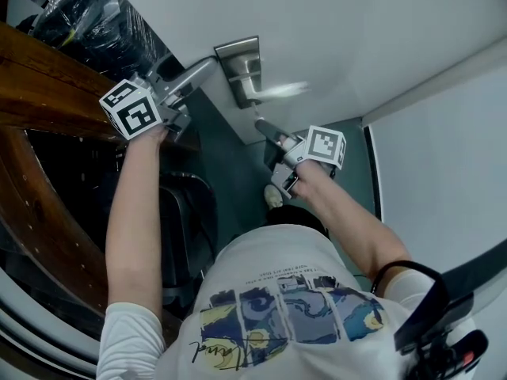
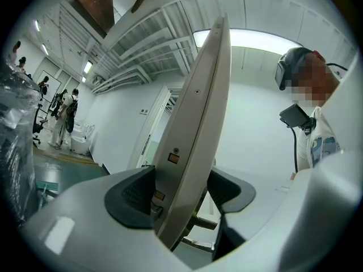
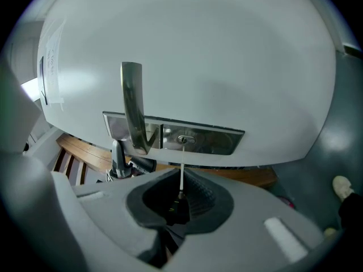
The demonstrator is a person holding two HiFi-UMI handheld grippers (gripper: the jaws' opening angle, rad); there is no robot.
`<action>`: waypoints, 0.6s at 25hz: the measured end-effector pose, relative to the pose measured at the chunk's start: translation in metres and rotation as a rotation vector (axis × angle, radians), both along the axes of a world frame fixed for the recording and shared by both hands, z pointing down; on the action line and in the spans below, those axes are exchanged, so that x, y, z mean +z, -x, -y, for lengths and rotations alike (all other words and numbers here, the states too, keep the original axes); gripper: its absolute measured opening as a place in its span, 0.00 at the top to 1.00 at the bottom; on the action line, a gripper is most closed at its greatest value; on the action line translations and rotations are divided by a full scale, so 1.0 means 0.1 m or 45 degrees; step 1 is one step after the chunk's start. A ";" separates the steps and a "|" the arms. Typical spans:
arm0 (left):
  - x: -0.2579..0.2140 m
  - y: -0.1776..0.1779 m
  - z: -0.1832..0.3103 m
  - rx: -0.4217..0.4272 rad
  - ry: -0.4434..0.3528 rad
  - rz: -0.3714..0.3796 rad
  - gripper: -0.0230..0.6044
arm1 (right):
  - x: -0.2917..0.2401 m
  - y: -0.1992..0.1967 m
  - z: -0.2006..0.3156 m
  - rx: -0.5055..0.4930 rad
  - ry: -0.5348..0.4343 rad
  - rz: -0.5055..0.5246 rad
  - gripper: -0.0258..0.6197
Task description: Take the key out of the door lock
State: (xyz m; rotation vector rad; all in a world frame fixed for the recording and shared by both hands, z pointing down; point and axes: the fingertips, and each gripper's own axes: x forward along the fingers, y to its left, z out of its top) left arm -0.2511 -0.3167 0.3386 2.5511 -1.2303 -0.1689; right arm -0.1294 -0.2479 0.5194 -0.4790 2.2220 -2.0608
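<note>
The white door (image 1: 341,30) carries a steel lock plate (image 1: 238,66) (image 3: 210,140) with a keyhole (image 3: 183,139) and a lever handle (image 3: 132,103). My right gripper (image 1: 265,127) (image 3: 180,200) is shut on the key (image 3: 181,174). I see the blade edge-on as a thin pale line pointing at the keyhole. Whether its tip is still inside I cannot tell. My left gripper (image 1: 194,76) (image 2: 181,194) straddles the door's edge (image 2: 195,123), a pad lying against each face of it, with the latch just above the jaws.
A dark wooden structure (image 1: 47,133) stands left of the door. Green floor (image 1: 230,172) and a shoe (image 1: 273,196) lie below. A white panel (image 1: 444,180) stands at the right. Several people (image 2: 62,115) stand far off in the room beyond the door.
</note>
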 end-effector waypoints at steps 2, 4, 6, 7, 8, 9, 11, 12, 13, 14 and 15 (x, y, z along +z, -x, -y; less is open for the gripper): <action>-0.03 0.03 -0.03 -0.045 -0.012 0.023 0.50 | 0.01 -0.02 -0.04 -0.009 -0.008 -0.021 0.92; -0.05 0.08 -0.08 -0.088 -0.033 0.035 0.50 | 0.00 -0.03 -0.10 -0.020 -0.017 -0.021 0.92; -0.07 0.12 -0.17 -0.122 -0.046 0.050 0.50 | -0.03 -0.05 -0.17 -0.034 -0.047 -0.004 0.92; -0.08 0.13 -0.22 -0.138 -0.049 0.059 0.50 | -0.06 -0.05 -0.20 -0.042 -0.074 0.011 0.92; -0.11 0.15 -0.28 -0.153 -0.054 0.065 0.50 | -0.09 -0.06 -0.23 -0.048 -0.096 0.020 0.92; -0.13 0.16 -0.34 -0.169 -0.059 0.070 0.50 | -0.12 -0.08 -0.27 -0.050 -0.110 0.019 0.92; -0.14 0.18 -0.48 -0.202 -0.061 0.081 0.50 | -0.16 -0.13 -0.35 -0.053 -0.128 0.006 0.92; -0.13 0.19 -0.56 -0.218 -0.057 0.087 0.50 | -0.17 -0.16 -0.38 -0.057 -0.139 -0.003 0.92; -0.11 0.19 -0.63 -0.236 -0.053 0.094 0.50 | -0.18 -0.17 -0.41 -0.064 -0.153 -0.010 0.92; -0.09 0.20 -0.71 -0.255 -0.048 0.103 0.50 | -0.18 -0.18 -0.44 -0.072 -0.169 -0.019 0.92; -0.06 0.21 -0.79 -0.273 -0.045 0.114 0.50 | -0.18 -0.19 -0.47 -0.079 -0.189 -0.028 0.92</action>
